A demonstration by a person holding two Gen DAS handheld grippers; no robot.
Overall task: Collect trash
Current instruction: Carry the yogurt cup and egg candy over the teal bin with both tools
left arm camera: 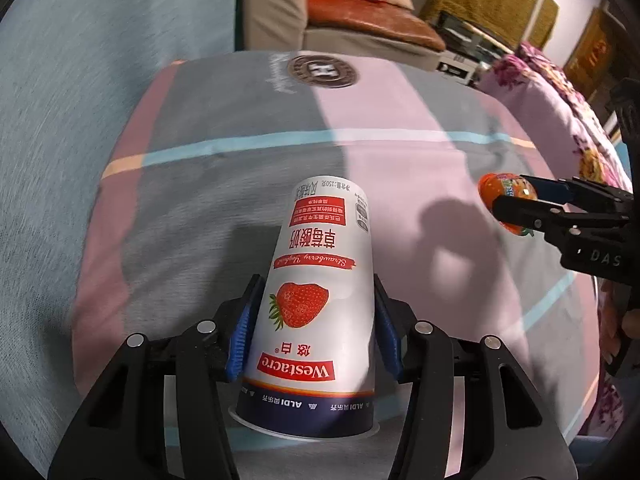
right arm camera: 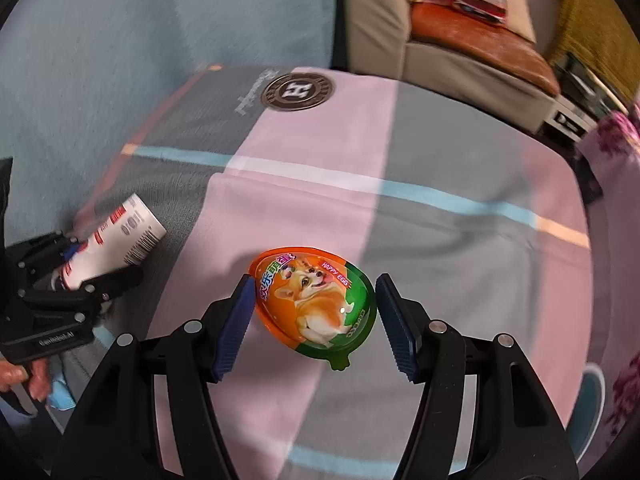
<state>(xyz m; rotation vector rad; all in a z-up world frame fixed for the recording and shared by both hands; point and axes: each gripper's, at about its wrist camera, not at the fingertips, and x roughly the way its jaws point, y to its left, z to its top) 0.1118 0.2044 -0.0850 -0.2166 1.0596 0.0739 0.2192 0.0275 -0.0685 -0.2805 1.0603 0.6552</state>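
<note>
Left hand-held gripper (left arm camera: 316,320) clamps a yogurt cup (left arm camera: 316,300); right hand-held gripper (right arm camera: 316,320), unclenched, straddles a plastic egg (right arm camera: 316,300) that may slip sideways.

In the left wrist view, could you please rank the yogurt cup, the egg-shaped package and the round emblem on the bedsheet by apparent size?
1. Yogurt cup, though nearest the camera.
2. Round emblem.
3. Egg-shaped package, partly hidden; nearly alike, so unsure.

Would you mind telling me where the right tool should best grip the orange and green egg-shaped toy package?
Probably across the orange and green egg-shaped toy package's widest middle, coming from above with a finger on each long side. It lies flat on the striped cloth, and its rounded edges narrow towards both ends.
</note>
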